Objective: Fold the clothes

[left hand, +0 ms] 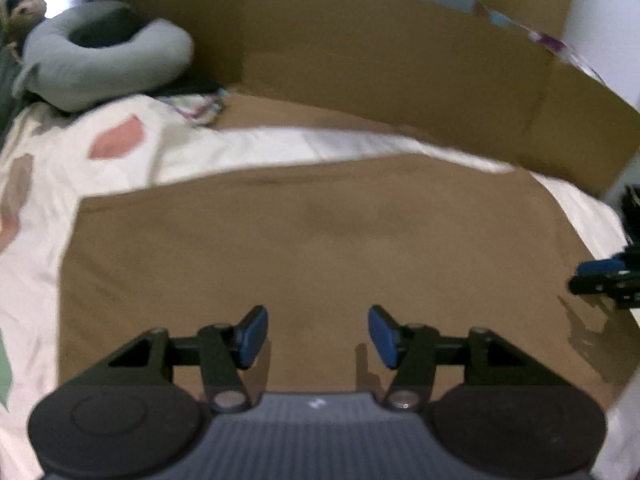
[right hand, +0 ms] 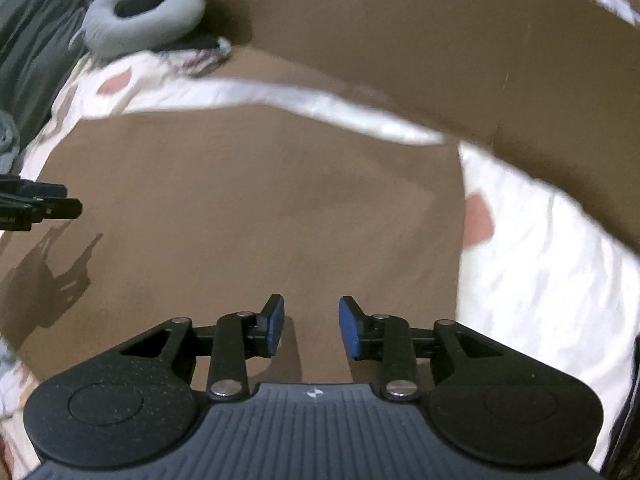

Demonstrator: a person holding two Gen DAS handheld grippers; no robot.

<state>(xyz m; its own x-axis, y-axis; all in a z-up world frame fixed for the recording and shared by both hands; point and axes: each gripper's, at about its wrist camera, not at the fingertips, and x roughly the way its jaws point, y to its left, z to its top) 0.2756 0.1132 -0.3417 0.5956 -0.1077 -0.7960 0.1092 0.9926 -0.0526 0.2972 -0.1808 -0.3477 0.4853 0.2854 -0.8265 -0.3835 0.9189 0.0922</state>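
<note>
A brown garment (left hand: pixel 312 240) lies flat on a white bedsheet with pink and green patches (left hand: pixel 44 184); the same brown garment (right hand: pixel 248 208) fills the middle of the right wrist view. My left gripper (left hand: pixel 318 338) hovers over its near part, blue pads apart, nothing between them. My right gripper (right hand: pixel 311 326) is also above the brown cloth, jaws open with a narrower gap and nothing in it. The right gripper's tips (left hand: pixel 600 276) show at the right edge of the left wrist view. The left gripper's tips (right hand: pixel 44 204) show at the left edge of the right wrist view.
A brown cardboard wall (left hand: pixel 400 60) stands along the bed's far side. A grey ring-shaped cushion (left hand: pixel 108 56) lies at the far left, with a small patterned cloth (left hand: pixel 200 106) beside it. A soft toy (left hand: pixel 20 8) sits in the far left corner. Dark bedding (right hand: pixel 28 48) lies left.
</note>
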